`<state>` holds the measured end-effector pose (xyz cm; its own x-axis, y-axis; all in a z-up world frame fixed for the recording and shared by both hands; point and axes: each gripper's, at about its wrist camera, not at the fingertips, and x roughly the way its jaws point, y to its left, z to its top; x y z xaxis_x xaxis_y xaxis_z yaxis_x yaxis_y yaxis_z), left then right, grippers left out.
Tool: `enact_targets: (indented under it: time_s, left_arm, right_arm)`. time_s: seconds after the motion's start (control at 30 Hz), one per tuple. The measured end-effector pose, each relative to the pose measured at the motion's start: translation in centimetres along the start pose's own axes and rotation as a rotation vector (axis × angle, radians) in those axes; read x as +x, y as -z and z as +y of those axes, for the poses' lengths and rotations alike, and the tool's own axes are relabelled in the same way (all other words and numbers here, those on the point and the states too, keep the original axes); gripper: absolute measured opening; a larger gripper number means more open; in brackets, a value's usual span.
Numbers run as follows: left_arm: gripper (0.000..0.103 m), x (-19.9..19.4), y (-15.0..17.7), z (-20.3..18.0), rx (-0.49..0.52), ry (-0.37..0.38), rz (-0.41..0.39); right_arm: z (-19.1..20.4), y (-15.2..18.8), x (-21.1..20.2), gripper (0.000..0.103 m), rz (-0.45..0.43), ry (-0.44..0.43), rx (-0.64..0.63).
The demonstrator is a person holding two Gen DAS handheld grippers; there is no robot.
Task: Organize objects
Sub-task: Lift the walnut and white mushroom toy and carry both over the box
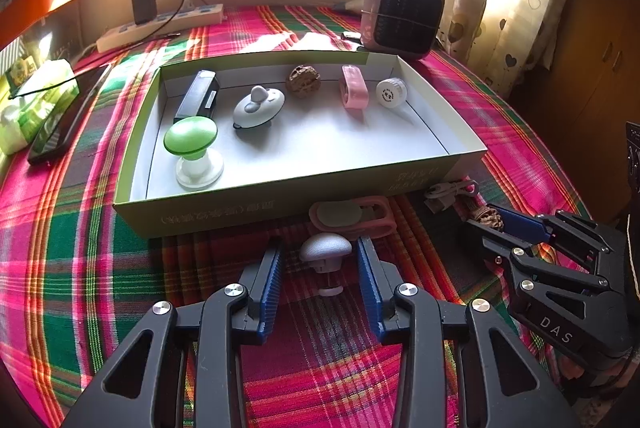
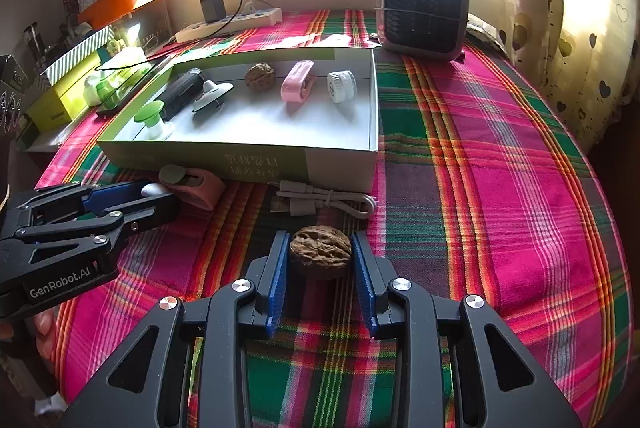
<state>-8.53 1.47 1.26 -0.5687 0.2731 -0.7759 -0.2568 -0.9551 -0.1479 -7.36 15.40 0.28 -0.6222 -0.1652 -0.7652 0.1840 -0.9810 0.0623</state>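
Walnut (image 2: 320, 251) is sitting pinched in my right tongs (image 2: 320, 260) near the box (image 1: 248, 204); my left tongs (image 1: 320, 260) are gaping loosely around the grey mushroom knob (image 1: 326, 249).

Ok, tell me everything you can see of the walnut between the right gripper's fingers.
The walnut is brown, with a deeply wrinkled, hard-looking shell and a seam across its top. It looks whole and uncracked. It sits between the right gripper's blue ribbed pads, which press on both its sides, over the plaid cloth, in front of the coiled white cable and the box.

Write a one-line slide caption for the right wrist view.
Right hand-held gripper clamps a walnut on the plaid cloth, before the open box.
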Motion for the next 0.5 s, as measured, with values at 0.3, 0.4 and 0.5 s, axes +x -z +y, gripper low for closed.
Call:
enact_targets:
  time_s: [0.3, 0.4, 0.5]
  left_arm:
    - [0.023, -0.16, 0.23, -0.04, 0.002, -0.001, 0.001]
    - [0.023, -0.29, 0.5, -0.24, 0.006, 0.001, 0.001]
    - [0.023, -0.32, 0.57, -0.34, 0.002, 0.007, 0.004]
  right_arm:
    - [-0.22, 0.09, -0.12, 0.032, -0.004, -0.012, 0.01]
    - [-0.21, 0.18, -0.2, 0.032, -0.006, -0.015, 0.008]
    - [-0.11, 0.22, -0.24, 0.032, -0.007, -0.017, 0.006]
